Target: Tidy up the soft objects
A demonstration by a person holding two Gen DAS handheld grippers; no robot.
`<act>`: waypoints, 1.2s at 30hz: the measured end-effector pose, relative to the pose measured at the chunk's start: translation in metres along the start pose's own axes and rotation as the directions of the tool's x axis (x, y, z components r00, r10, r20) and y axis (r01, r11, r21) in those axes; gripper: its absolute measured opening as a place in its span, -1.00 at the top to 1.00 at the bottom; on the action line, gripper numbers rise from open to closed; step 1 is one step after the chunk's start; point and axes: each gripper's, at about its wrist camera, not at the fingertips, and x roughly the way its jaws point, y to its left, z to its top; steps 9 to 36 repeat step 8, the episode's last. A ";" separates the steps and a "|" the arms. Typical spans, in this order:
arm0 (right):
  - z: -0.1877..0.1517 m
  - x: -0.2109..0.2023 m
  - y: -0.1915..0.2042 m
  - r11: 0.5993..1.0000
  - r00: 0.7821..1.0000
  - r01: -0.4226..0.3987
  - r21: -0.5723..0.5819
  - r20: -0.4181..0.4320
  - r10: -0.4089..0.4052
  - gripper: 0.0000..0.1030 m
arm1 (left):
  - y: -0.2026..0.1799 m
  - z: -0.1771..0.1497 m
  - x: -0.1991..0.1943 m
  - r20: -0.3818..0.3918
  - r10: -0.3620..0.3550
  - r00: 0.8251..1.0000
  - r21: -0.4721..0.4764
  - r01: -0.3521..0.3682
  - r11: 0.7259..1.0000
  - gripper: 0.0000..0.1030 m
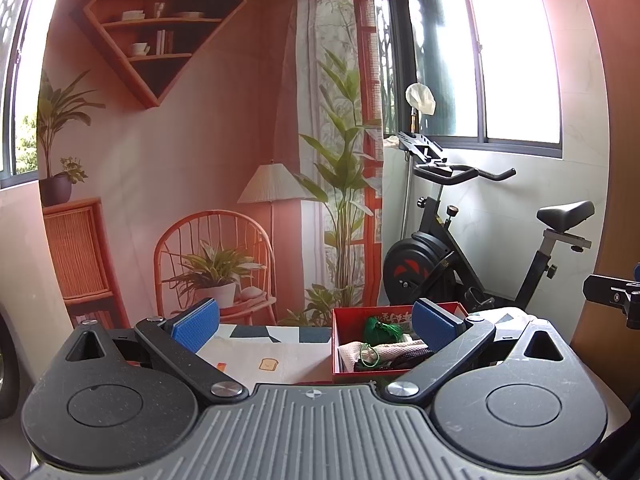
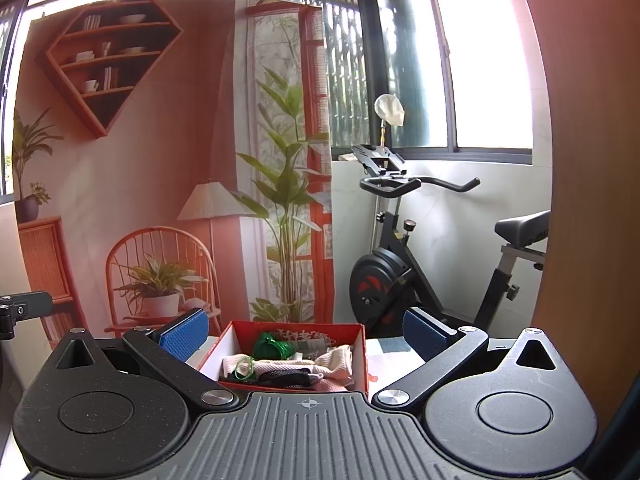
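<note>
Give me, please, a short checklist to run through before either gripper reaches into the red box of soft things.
1. Left gripper open and holding nothing: ok.
2. Right gripper open and holding nothing: ok.
3. Red cardboard box open at the top, no lid in the way: ok.
4. Soft things inside: green tasselled pouch, pale pink knitted cloth and black fabric piece lie piled and overlapping, so one piece alone may not lift: not ok.
5. Box centred between the right gripper's fingers: ok.
6. Free room on the patterned tablecloth for sorting: cannot tell.
</note>
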 end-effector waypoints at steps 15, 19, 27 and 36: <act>-0.001 0.001 0.000 1.000 1.000 0.001 0.003 -0.002 -0.001 -0.99 | 0.002 0.000 0.000 0.005 -0.001 1.000 -0.002 0.001 1.000 -1.00; -0.001 0.001 0.000 1.000 1.000 0.001 0.003 -0.002 -0.001 -0.99 | 0.002 0.000 0.000 0.005 -0.001 1.000 -0.002 0.001 1.000 -1.00; -0.001 0.001 0.000 1.000 1.000 0.001 0.003 -0.002 -0.001 -0.99 | 0.002 0.000 0.000 0.005 -0.001 1.000 -0.002 0.001 1.000 -1.00; -0.001 0.001 0.000 1.000 1.000 0.001 0.003 -0.002 -0.001 -0.99 | 0.002 0.000 0.000 0.005 -0.001 1.000 -0.002 0.001 1.000 -1.00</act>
